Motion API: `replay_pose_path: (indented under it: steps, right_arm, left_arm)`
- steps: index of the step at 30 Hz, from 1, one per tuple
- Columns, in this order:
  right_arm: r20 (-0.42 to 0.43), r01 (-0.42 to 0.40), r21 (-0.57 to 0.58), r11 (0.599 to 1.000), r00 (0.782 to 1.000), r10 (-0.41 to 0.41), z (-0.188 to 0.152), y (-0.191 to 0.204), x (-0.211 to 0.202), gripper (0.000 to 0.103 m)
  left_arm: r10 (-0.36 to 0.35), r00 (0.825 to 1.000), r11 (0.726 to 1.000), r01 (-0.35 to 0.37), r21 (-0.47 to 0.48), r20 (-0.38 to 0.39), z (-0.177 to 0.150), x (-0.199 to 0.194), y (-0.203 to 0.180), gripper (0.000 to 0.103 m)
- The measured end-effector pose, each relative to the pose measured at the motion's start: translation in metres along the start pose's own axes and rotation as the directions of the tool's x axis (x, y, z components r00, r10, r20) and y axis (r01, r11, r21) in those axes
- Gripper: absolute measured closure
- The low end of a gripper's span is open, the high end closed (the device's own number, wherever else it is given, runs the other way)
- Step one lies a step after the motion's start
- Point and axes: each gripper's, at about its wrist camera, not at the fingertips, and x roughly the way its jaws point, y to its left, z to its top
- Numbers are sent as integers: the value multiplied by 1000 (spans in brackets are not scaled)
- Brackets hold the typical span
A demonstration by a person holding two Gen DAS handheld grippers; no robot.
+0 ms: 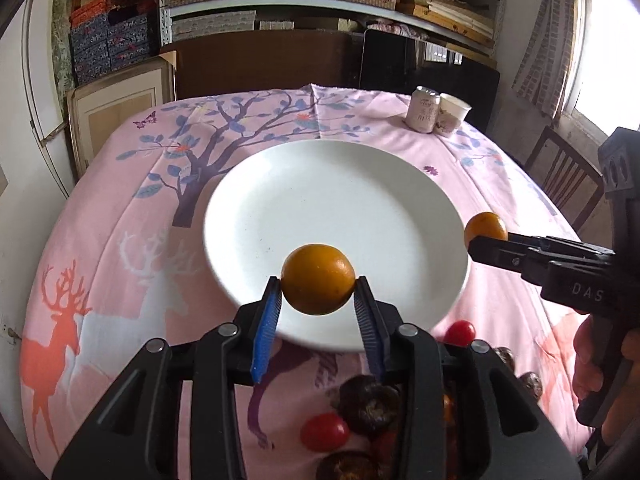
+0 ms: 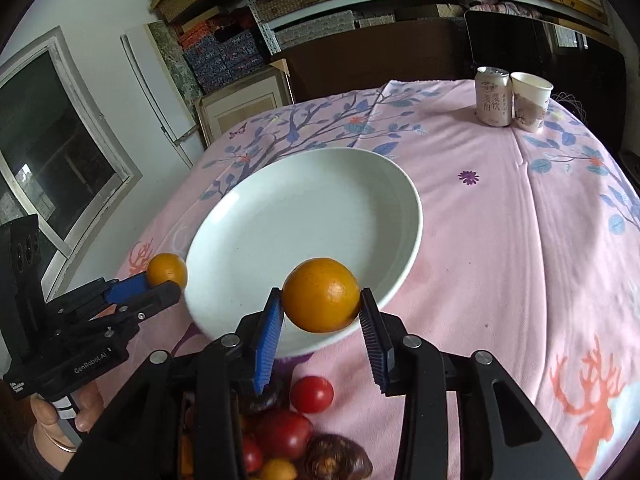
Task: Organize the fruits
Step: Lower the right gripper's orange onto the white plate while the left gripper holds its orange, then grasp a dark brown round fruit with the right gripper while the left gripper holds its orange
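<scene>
Each gripper, left gripper (image 1: pixel 318 294) and right gripper (image 2: pixel 321 300), clenches an orange over the near rim of the white plate (image 1: pixel 320 184); released together, the oranges could collide or roll off onto the tablecloth (image 2: pixel 500 240).

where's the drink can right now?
The drink can stands upright at the far right of the table, touching or nearly touching the paper cup on its right, well beyond the white plate.

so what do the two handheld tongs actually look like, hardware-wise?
Both tongs are matte black plastic with silver pivot bolts and ribbed blue pads on the fingers. The left tongs body reads "GenRobot.AI" in the right wrist view; the right tongs show "DAS" lettering in the left wrist view. No cables visible. Bare hand with a thin ring or bangle.
</scene>
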Motion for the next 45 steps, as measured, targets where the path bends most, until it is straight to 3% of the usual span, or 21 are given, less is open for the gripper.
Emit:
replay_pose_path:
  steps: [1, 4, 5, 9, 12, 19, 24, 25, 29, 32, 37, 40, 45]
  right_arm:
    - [17, 18, 12, 1000, 1000, -19, 1, -1, 0, 40]
    - [45, 24, 24, 999, 999, -25, -3, -4, -7, 37]
    - [53, 31, 19, 999, 998, -32, -8, -4, -11, 37]
    - [91, 47, -15, 999, 995, -46, -41, -2, -39, 37]
    - [103, 7, -15, 1000, 995, -6, -72, -7, -59, 37]
    - [160, -34, 96, 995, 987, 18, -127, -51, -90, 32]
    - [136, -33, 136, 990, 991, 14, -144, -68, -85, 32]
    - [145, -40, 138, 990, 989, 20, -146, -68, -87, 32]
    - [147, -16, 118, 993, 989, -2, -148, -64, -89, 32]
    - [144, 5, 84, 996, 989, -17, -155, -57, -92, 32]
    - [94, 25, 28, 999, 995, -28, -163, -51, -91, 32]
    - [50, 52, -38, 998, 997, -50, -166, -39, -88, 34]
    - [3, 86, -179, 980, 996, -87, -166, -11, -78, 38]
  left_arm:
    - [18, 1000, 1000, -18, -3, -7, 2, 7, 1, 60]
    - [28, 999, 999, -28, -47, 18, 5, 5, 9, 28]
    - [35, 999, 998, -33, -58, 38, 2, 0, 11, 22]
    - [21, 998, 997, -18, -70, 57, -18, -23, 16, 22]
    - [4, 998, 999, -1, -50, 56, -45, -44, 13, 22]
    - [-26, 998, 990, 18, 140, 57, -132, -106, -23, 22]
    - [-33, 997, 970, 16, 244, 65, -176, -132, -52, 22]
    - [-32, 998, 969, 17, 248, 57, -179, -130, -55, 25]
    - [-40, 999, 976, 44, 215, -25, -182, -98, -62, 55]
    - [-55, 998, 977, 61, 207, -36, -184, -86, -65, 60]
    - [-19, 1000, 971, 23, 239, -18, -186, -75, -77, 63]
    - [-37, 999, 976, 40, 213, -17, -186, -82, -70, 63]
    - [-42, 997, 987, 32, 159, 61, -179, -120, -45, 63]
